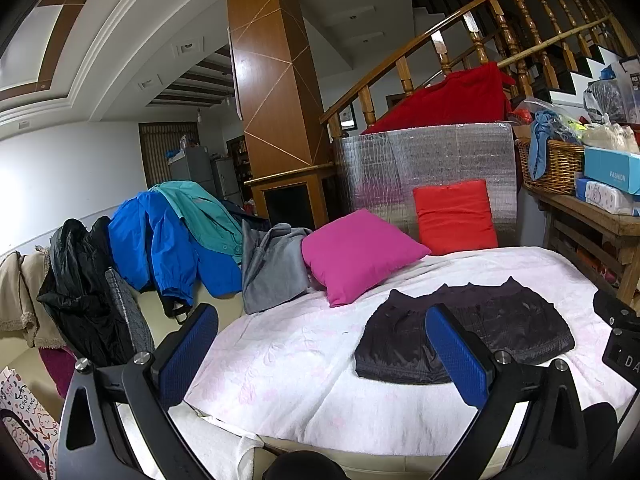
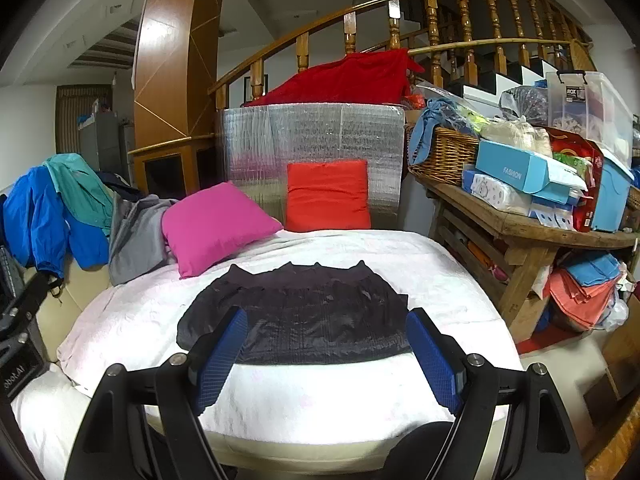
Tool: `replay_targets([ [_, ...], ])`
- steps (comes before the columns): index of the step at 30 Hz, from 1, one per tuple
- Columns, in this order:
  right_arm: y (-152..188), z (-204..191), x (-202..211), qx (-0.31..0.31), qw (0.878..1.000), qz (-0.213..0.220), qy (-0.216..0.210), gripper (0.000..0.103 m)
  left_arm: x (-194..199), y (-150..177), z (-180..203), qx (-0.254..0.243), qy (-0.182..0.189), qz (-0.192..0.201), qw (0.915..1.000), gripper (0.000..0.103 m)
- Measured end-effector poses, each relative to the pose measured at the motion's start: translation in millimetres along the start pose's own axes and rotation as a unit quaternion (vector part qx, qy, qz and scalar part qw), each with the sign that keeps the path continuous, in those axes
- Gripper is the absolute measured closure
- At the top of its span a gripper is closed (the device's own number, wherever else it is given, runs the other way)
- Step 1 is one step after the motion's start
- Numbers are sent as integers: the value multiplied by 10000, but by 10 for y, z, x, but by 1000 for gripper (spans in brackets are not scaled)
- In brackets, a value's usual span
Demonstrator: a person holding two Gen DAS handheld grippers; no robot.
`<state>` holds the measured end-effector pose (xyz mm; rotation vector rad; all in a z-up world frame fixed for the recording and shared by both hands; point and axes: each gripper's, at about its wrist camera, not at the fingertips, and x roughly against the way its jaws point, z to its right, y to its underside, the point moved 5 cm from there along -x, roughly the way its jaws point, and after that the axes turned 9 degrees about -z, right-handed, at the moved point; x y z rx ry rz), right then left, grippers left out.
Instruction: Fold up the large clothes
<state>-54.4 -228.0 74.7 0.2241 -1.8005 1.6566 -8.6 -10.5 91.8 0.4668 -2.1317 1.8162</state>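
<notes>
left claw (image 1: 322, 346) agape, empty | right claw (image 2: 326, 346) agape, empty | dark garment (image 2: 296, 316) folded, frame centre, on bed (image 2: 320, 400)

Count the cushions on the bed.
2. The pink cushion leans at the back left, beside the grey garment. The red cushion stands upright against the silver foil panel. More could be hidden under the heaped clothes.

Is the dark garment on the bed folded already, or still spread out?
Folded: the dark garment lies as a compact, layered rectangle on the white bedcover, no sleeves out.
</notes>
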Motion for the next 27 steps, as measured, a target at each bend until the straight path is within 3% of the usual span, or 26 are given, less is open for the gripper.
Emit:
replay_targets([
  [20,51,-100,-290,136,9996,-255,17,19,-260,37,42,46,16,-200,9998,0],
  [27,-39,106,-688,95,9991,-406,101,19,-635,5,232,178,523,-317,9980,0],
])
